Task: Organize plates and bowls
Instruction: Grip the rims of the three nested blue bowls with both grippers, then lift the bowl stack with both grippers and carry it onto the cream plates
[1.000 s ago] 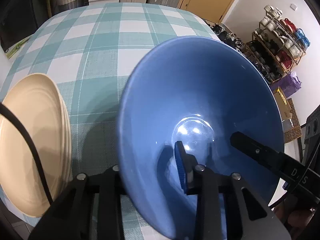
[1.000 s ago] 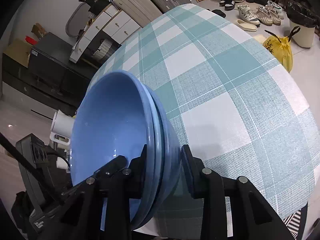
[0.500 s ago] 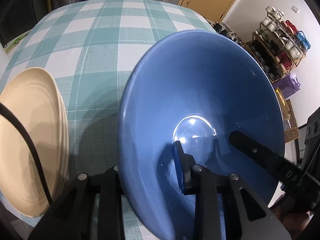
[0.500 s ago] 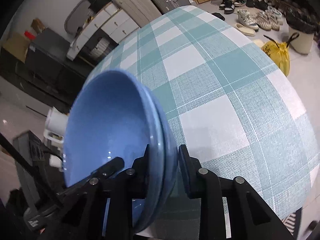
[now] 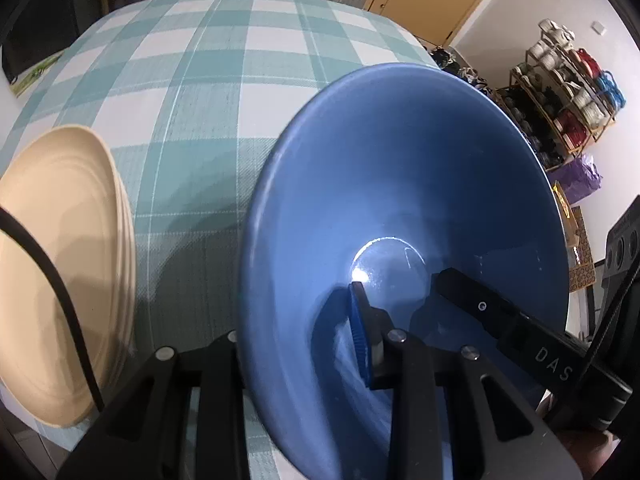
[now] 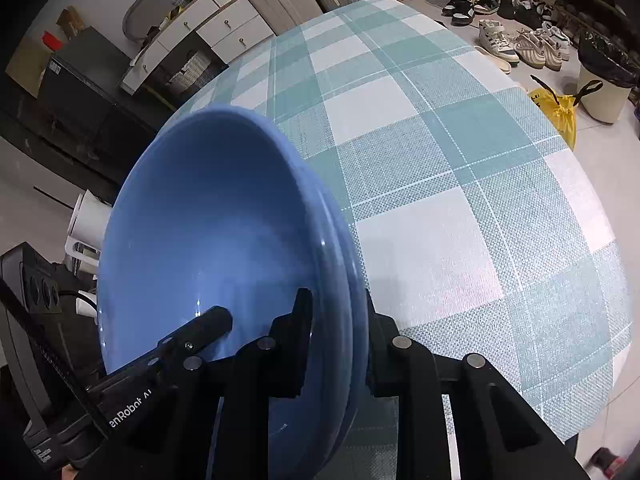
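Fingers of the left hand-held gripper (image 5: 298, 332) are closed across the wall of a blue bowl (image 5: 404, 184), one inside, one outside. The right hand-held gripper (image 6: 338, 332) clamps the rim of the same stack of blue bowls (image 6: 208, 240) from the other side, its jaws narrow around at least two nested rims. Cream plates (image 5: 64, 264) lie stacked just beside it on the checked tabletop (image 6: 460, 168).

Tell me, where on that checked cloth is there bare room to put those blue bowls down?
Beyond the blue bowls, the checked tablecloth lies bare to its far and right edges. A narrower bare strip runs between the bowls and the cream plates. The near edge is crowded: left gripper and right gripper both clamp the bowls' rim.
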Tool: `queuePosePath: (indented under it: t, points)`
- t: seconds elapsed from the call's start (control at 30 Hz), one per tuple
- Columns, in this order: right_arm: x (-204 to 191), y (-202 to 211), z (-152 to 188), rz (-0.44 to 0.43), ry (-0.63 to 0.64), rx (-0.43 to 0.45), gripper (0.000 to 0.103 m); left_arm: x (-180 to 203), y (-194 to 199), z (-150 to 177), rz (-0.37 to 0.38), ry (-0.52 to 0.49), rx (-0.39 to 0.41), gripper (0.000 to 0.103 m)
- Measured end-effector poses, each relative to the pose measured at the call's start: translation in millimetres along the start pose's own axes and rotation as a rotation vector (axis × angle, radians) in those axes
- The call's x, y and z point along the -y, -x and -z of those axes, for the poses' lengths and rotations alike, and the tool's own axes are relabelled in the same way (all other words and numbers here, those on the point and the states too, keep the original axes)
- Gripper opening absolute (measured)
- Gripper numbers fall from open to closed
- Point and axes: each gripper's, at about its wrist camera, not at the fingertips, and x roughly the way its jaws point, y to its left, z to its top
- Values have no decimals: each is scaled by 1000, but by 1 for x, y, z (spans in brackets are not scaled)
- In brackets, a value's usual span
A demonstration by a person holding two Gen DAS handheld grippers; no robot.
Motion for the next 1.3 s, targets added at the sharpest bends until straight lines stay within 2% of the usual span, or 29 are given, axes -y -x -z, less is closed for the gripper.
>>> queuePosePath:
  t: [0.23, 0.57, 0.77, 1.3]
  points:
    - [3, 2, 3, -9, -42, -2, 20, -4, 1, 0, 20, 42, -23, 28]
    - [-11, 9, 2, 6, -12, 24, 20, -8, 12, 0, 39, 46, -9, 27]
    - [-24, 11, 1, 11, 5, 30, 20, -13, 20, -1, 14, 47, 16, 27]
    - [-59, 22, -9, 4, 51, 36, 20, -36, 47, -9, 30, 117, 82, 27]
